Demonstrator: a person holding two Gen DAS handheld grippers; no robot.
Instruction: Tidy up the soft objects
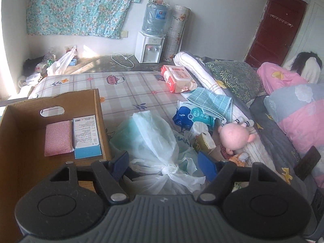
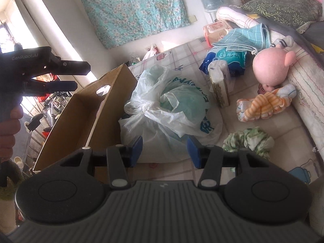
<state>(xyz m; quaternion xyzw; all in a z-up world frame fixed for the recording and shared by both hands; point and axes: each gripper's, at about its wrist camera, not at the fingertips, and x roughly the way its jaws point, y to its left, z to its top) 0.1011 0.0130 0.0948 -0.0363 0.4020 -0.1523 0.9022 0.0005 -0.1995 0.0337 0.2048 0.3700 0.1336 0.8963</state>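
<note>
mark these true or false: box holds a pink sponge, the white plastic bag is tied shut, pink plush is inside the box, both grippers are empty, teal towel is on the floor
1. The cardboard box holds a pink sponge. True.
2. The white plastic bag is knotted shut. True.
3. The pink plush is inside the box. False: it lies on the bed against the rolled quilt.
4. The left gripper and right gripper hold nothing. True.
5. The teal towel is on the floor. False: it rests on the packs on the bed.
</note>
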